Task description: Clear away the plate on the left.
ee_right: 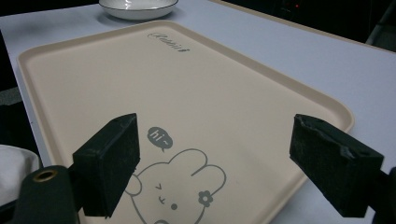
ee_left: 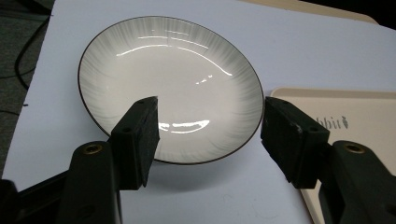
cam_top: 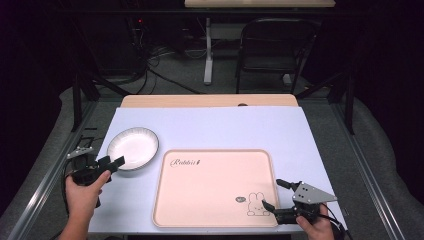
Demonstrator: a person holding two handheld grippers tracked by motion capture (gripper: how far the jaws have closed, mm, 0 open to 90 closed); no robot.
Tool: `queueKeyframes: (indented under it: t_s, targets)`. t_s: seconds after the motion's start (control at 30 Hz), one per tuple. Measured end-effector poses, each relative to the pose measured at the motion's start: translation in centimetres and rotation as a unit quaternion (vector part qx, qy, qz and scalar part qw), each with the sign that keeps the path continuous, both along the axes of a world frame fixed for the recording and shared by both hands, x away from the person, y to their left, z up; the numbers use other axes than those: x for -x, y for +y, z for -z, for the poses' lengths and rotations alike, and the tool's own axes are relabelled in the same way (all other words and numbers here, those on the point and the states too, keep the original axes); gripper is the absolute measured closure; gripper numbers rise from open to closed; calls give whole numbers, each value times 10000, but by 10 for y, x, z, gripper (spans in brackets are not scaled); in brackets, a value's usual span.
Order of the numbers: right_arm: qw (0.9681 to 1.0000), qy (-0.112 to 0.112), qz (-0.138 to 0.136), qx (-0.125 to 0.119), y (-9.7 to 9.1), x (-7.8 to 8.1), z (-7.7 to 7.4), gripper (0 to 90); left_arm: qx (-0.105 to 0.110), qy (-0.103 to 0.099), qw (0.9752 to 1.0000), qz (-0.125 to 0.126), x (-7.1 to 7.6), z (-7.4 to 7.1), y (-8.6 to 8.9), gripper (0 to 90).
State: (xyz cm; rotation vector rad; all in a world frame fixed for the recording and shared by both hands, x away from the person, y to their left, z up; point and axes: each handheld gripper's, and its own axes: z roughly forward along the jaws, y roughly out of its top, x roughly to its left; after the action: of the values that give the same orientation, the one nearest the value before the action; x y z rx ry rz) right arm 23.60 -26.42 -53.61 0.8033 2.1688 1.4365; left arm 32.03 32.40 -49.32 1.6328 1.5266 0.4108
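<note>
A white plate (cam_top: 133, 148) with a dark rim rests on the pale blue table cover, left of a beige tray (cam_top: 215, 187). My left gripper (cam_top: 111, 163) stands open at the plate's near left edge. In the left gripper view the plate (ee_left: 168, 84) lies just beyond the black jaws, one fingertip (ee_left: 140, 135) over its near rim. My right gripper (cam_top: 276, 194) is open over the tray's near right corner. In the right gripper view the tray (ee_right: 140, 88) with its rabbit drawing (ee_right: 177, 191) spreads between the jaws, and the plate (ee_right: 137, 8) sits far off.
The table cover (cam_top: 225, 125) has bare room behind the tray and plate. A wooden table edge (cam_top: 210, 100) runs along the back. Beyond it stand a black chair (cam_top: 275, 47) and a table leg (cam_top: 208, 50) on the floor.
</note>
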Motion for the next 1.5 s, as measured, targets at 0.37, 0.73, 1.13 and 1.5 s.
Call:
queueKeyframes:
  t_s: [0.37,0.73,1.13,1.5]
  targets:
    - [10000,-6,-2,-3,0,0,0,152,-4,120,9999,-104,-14,-4,6,375]
    - [10000,-14,0,-4,0,0,0,152,64,237,9994,-252,-26,-8,14,378]
    - [10000,-19,-5,-1,0,0,0,152,145,481,9981,-350,-41,-8,20,385]
    - [10000,-17,-6,-4,0,0,0,152,309,785,9953,-482,-57,-4,24,405]
